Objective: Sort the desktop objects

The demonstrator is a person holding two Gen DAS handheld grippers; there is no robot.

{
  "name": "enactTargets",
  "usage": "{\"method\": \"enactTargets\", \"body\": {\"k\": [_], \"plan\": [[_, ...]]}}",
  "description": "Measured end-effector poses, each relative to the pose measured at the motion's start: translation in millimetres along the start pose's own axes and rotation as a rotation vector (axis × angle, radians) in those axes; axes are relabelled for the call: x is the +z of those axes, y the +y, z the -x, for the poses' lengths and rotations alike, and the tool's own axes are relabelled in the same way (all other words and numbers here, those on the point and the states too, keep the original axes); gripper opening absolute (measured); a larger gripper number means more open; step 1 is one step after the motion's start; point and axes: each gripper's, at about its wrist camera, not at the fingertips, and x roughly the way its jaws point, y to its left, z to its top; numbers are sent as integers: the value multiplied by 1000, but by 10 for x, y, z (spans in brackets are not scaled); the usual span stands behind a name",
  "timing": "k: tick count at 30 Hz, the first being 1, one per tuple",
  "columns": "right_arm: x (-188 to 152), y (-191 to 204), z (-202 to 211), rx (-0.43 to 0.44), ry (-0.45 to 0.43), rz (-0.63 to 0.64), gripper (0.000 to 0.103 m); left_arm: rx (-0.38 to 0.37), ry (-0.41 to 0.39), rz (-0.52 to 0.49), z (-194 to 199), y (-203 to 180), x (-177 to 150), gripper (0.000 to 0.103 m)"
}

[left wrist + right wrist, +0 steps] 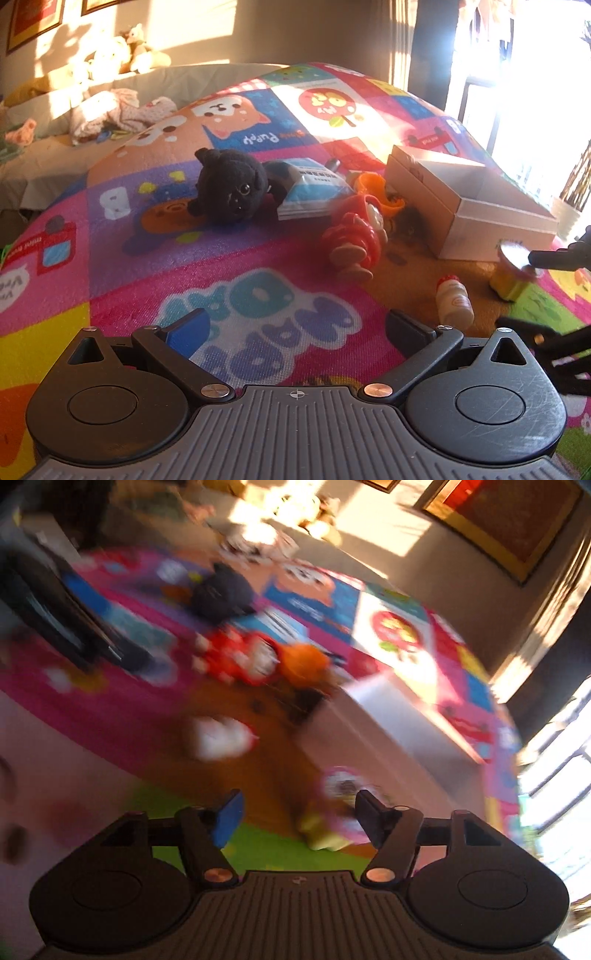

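Note:
On a colourful play mat, a black plush cat (231, 190), a blue-white packet (314, 190), a red toy figure (354, 236), an orange cup (380, 190) and a small yoghurt bottle (454, 301) lie left of an open cardboard box (469, 206). A yellow foil-lidded cup (513, 269) stands by the box's near corner. My left gripper (295, 332) is open and empty above the mat. My right gripper (297, 821) is open; its view is blurred, with the yellow cup (332, 812) just ahead between its fingers. The right gripper's fingers (554, 258) show by that cup in the left view.
A sofa (110, 96) with clothes and plush toys stands behind the mat. A bright window (535, 74) is at the right. The box (388, 731) and the bottle (221, 738) show blurred in the right wrist view.

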Motion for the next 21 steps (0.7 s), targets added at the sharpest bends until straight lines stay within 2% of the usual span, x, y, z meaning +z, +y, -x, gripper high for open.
{"method": "enactTargets", "body": {"k": [2, 4, 5, 9, 11, 14, 16, 18, 21], "plan": [[-13, -2, 46, 19, -30, -25, 67, -2, 7, -14, 0, -37, 13, 103], [-45, -59, 105, 3, -59, -71, 68, -22, 14, -32, 15, -90, 31, 103], [-66, -123, 143, -5, -73, -109, 72, -34, 14, -45, 28, -126, 37, 103], [-269, -438, 349, -64, -123, -340, 103, -90, 19, -113, 39, -362, 71, 103], [-422, -568, 381, -80, -111, -457, 103, -117, 26, -155, 2, -515, 77, 103], [-626, -710, 306, -68, -44, -616, 103, -133, 35, -234, -76, -771, 68, 103], [-739, -772, 221, -47, -8, -705, 103, -103, 35, -301, -142, -919, 50, 103], [-805, -805, 189, -43, 7, -756, 103, -39, 22, -369, -199, -996, 25, 103], [-826, -818, 169, -36, -7, -783, 103, 45, 14, -394, -257, -922, 49, 103]]}}
